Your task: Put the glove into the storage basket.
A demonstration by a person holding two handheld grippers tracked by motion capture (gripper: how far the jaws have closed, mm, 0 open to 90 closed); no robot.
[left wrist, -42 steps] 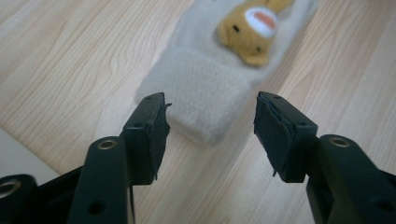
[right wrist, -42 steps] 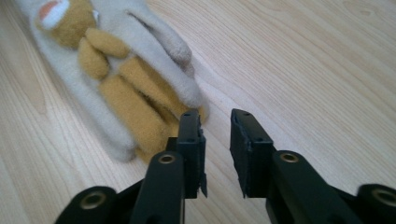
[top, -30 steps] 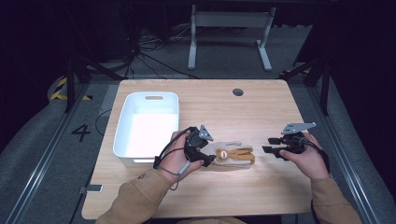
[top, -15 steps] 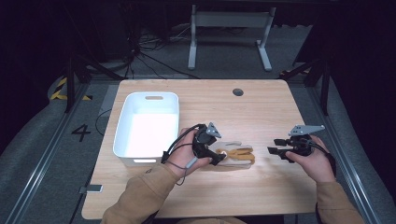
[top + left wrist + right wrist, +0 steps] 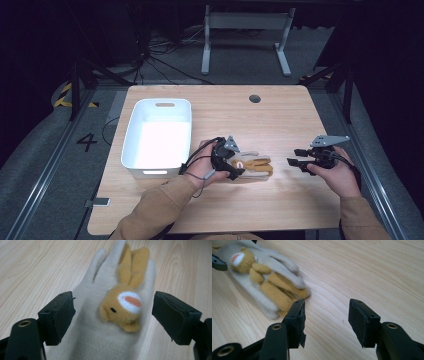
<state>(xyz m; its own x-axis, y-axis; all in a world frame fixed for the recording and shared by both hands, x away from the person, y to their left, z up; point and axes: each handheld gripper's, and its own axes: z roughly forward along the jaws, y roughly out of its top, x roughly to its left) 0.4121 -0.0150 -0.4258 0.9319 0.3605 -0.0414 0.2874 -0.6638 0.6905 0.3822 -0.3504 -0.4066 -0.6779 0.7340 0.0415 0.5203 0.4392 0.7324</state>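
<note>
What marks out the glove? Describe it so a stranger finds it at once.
On the wooden table, look right of the white bin, at the near edge. The glove lies flat there, beige, with a tan rabbit face and long ears sewn on its back.

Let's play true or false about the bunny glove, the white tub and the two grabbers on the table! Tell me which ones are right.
1. The bunny glove lies on the wooden table, outside the white tub. True.
2. The left gripper is squeezing the glove tight. False: its jaws have just been opening and stand apart on either side of the glove, with gaps showing.
3. The white tub has toys in it. False: its inside looks bare.
4. The right gripper is open with only bare table between its jaws. True.
5. The bunny face on the glove is blue. False: it is orange-brown with a white patch.
</note>
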